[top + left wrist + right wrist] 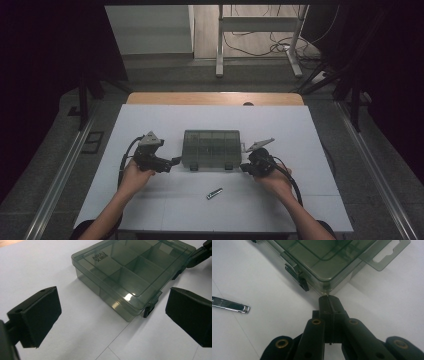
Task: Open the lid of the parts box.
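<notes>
A smoky translucent plastic compartment box [211, 148], lid closed, sits on the white table [150, 125] between two hand-held grippers. The right gripper [328, 300], jaws pressed together on nothing, noses its tips against the box's near corner, seemingly to brace it, while the left gripper [110, 315] waits with jaws spread wide just short of the latched front (a flat silver metal nail clipper [214, 193] lies behind both, toward the person).

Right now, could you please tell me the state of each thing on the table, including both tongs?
Compartment box: lid down, both front latches fastened, lying flat on the white table.
Left tongs: open wide, aimed at the box's near left corner, not touching it.
Right tongs: shut with nothing between them, tips at the box's near right corner.
Nail clipper: folded flat, lying loose in front of the box, untouched.
</notes>
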Demonstrator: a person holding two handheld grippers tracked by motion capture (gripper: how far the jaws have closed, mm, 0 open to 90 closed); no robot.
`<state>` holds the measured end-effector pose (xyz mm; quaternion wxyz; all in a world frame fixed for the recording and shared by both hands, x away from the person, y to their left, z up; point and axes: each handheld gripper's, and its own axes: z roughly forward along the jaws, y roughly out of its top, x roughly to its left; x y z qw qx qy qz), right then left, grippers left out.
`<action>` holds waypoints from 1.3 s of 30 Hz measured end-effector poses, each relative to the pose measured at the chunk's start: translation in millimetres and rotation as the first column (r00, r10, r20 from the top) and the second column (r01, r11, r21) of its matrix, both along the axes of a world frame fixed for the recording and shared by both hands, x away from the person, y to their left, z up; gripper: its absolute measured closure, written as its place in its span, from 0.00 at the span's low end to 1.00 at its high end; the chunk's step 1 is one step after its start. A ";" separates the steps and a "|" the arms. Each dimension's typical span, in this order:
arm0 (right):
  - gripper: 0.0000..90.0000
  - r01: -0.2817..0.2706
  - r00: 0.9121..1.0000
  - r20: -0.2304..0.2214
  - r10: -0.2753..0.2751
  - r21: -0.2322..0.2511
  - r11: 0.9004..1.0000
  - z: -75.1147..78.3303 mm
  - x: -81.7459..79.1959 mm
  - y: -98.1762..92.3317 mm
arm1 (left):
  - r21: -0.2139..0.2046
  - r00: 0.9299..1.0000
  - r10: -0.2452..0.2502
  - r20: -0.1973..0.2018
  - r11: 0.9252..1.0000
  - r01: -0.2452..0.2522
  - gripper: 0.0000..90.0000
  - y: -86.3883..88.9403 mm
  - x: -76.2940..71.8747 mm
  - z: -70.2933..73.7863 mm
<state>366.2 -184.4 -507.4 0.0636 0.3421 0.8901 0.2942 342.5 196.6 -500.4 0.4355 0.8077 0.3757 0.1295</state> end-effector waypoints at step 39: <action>0.99 0.011 0.999 0.034 -0.014 0.077 0.997 14.9 -5.1 -7.0 | 0.014 0.999 0.031 -0.040 0.999 -0.030 0.00 10.5 -3.1 -0.8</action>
